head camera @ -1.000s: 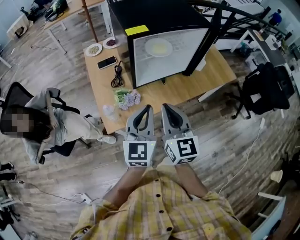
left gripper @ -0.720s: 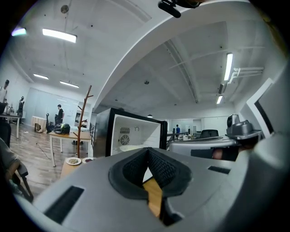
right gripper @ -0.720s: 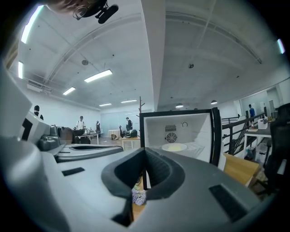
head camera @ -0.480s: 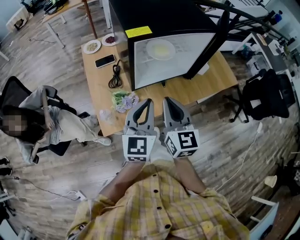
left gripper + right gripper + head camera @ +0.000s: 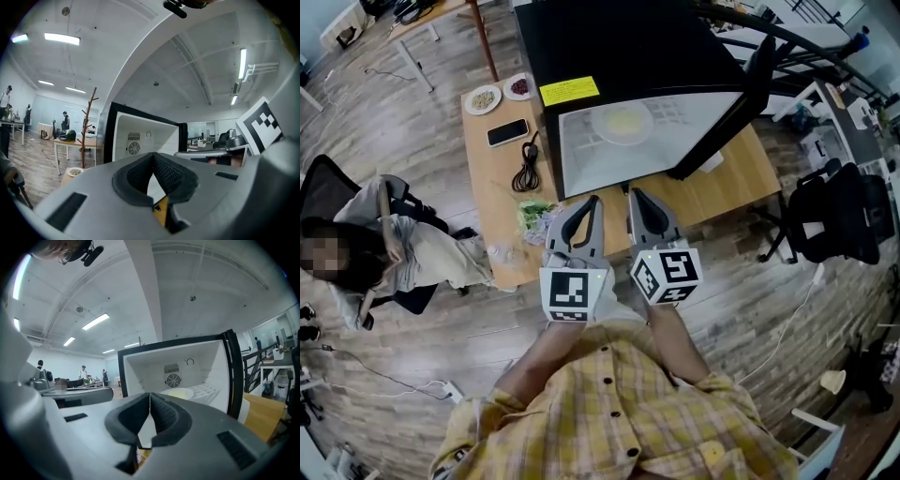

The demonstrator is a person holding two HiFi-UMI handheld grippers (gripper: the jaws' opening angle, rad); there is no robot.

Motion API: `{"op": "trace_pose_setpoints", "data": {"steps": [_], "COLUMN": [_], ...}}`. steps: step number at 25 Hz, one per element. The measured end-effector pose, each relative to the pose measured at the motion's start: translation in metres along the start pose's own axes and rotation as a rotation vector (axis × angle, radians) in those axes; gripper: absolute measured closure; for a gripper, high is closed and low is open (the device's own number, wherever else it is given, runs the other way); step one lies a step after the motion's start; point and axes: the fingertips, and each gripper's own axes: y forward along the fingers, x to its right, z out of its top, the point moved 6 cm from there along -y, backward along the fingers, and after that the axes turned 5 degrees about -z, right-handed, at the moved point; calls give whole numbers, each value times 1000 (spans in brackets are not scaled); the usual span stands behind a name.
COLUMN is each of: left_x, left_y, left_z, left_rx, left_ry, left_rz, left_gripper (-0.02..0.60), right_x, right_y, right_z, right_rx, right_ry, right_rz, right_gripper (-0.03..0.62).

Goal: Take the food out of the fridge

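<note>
Left grey gripper (image 5: 592, 202), right grey gripper (image 5: 634, 194) both pinched closed, empty, outside the open black fridge (image 5: 619, 47); white plate of pale food (image 5: 622, 122) on its shelf (image 5: 677, 112) risks getting shoved deeper unless jaws open

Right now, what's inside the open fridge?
A plate of pale yellow food sits on the white wire shelf, with a round fan vent on the back wall. Anything beneath the shelf is covered by it and the right gripper.
</note>
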Motion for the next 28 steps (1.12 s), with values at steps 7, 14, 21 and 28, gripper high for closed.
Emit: {"op": "trace_pose_setpoints", "data": {"steps": [7,14,21,28], "left_x": [-9,-12,-16,-23], "left_y": [30,45,55,59], "left_z": [0,-2,-7,-9], "left_rx": [-19,-41,-64,-84], "left_ry": [22,56,69,78], "left_rz": [10,11,10,34], "left_gripper": [574,574,574,574], "right_x": [31,54,72,89], "right_y": [44,85,106,135], "right_z": [-11,-54,-85,-85], "right_rx": [-43,-83,-63,-37], "right_ry": [188,935,1343,1430], "right_rz": [42,186,132,69], "right_gripper": [585,493,461,461]}}
